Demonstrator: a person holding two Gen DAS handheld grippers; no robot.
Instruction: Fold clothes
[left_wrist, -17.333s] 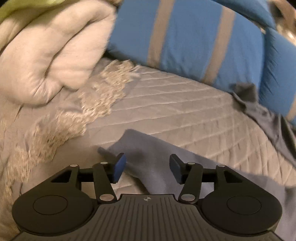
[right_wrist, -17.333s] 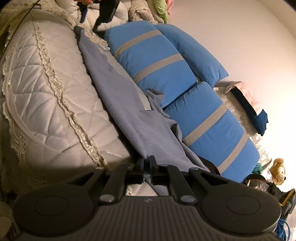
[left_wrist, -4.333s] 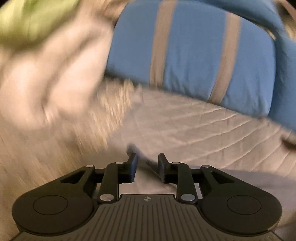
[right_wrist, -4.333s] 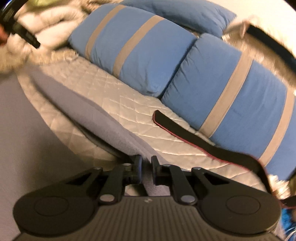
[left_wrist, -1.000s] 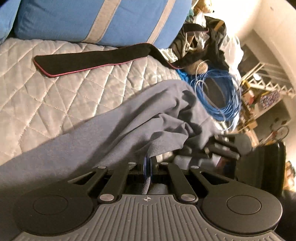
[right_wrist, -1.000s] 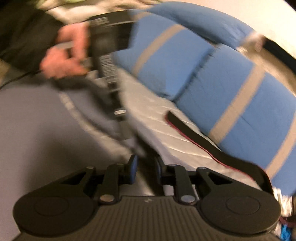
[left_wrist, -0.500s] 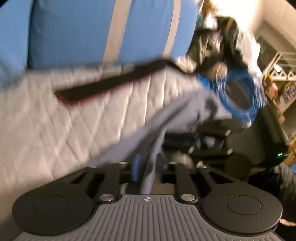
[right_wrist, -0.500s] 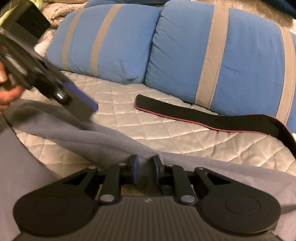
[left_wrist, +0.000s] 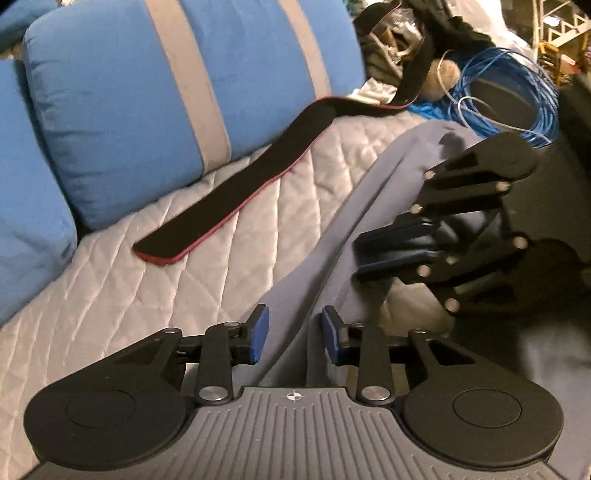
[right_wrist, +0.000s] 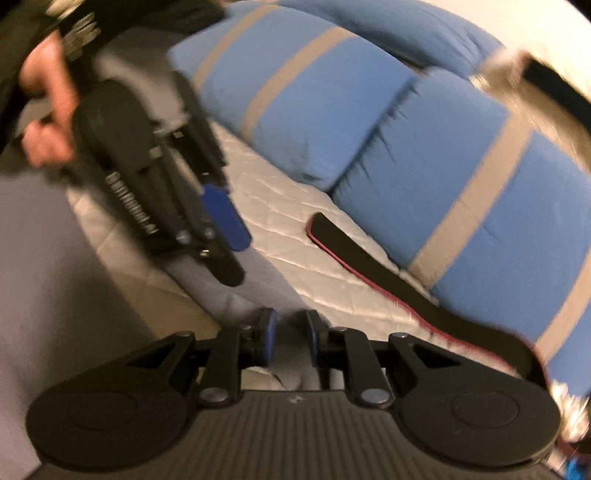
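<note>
While the grey-blue knit garment (left_wrist: 332, 206) lay in a long bunched band across the quilted pale bed cover (left_wrist: 110, 295), the folding looked barely begun. The left gripper (left_wrist: 293, 334) stood part open, its jaws closing, with the cloth between the pads but not visibly pinched. A second earlier it was clamped on that cloth. The right gripper (right_wrist: 290, 338) was part open over the garment, as before. Beyond lay a black red-edged strap (left_wrist: 236, 206) and blue striped cushions (left_wrist: 147, 92)

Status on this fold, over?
Left gripper closing, grey garment between its pads, unpinched. Right gripper open over it. Black strap lies beside.
</note>
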